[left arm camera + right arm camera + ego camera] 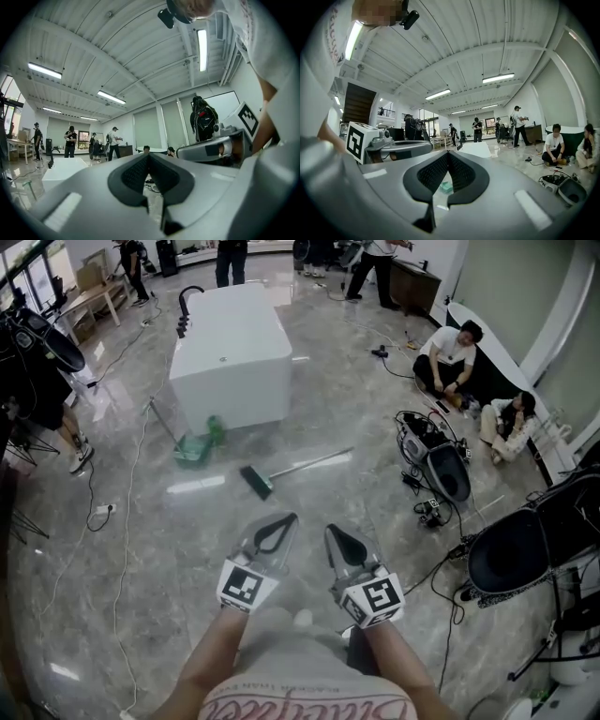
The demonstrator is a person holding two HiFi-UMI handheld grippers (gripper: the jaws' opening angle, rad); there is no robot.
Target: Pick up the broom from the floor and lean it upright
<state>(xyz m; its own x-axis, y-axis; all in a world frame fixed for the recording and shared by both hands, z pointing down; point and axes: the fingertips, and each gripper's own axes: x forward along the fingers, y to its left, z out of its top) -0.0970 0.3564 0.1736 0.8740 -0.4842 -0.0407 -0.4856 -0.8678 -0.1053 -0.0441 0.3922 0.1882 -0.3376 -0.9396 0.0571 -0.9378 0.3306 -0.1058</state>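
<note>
Your left gripper and right gripper: jaws pressed together, nothing held. Ahead of them, the broom: flat on the floor, on your side of the white block; head nearest the left gripper, handle running away rightward.

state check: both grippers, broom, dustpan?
left gripper: shut, nothing between the jaws.
right gripper: shut, nothing between the jaws.
broom: lying flat on the floor ahead of both grippers, not yet picked up.
green dustpan: on the floor beyond the broom's head, untouched.
</note>
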